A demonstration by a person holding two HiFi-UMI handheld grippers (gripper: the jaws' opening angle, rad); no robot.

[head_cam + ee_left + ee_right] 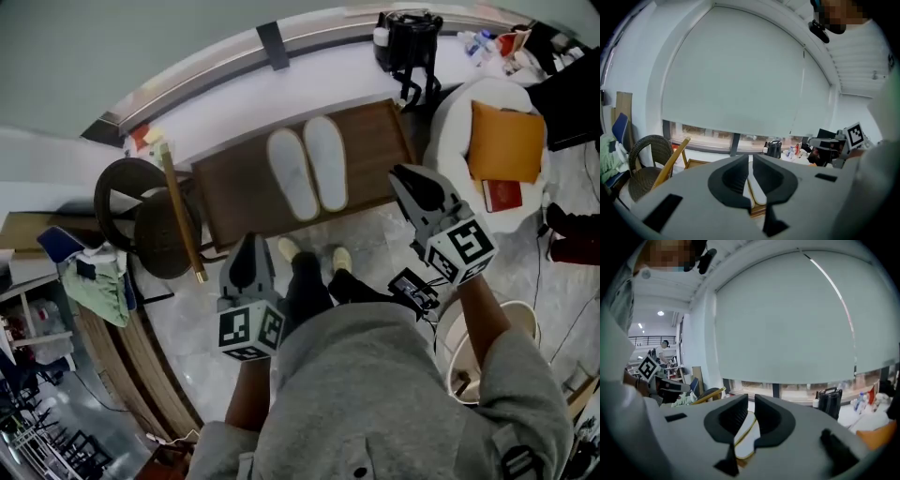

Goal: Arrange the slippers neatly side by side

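Table: dark brown low wooden table (239, 192), rectangular, on a pale glossy stone floor (375, 246).
Chair: round dark wicker chair (141, 220), just left of the table.
Pole: long light wooden pole (180, 214), slanting between chair and table.
Bag: black bag with handles (410, 42), upright by the window ledge beyond the table's far right corner.
Seat: white round padded seat (452, 122), right of the table.
Cushion: orange square cushion (506, 141), lying on the seat.
Book: red flat book (503, 195), just below the cushion.
Cloth: pale green crumpled cloth (98, 281), at the left edge.
Blind: white roller blind (740, 79), drawn down over most of the window.
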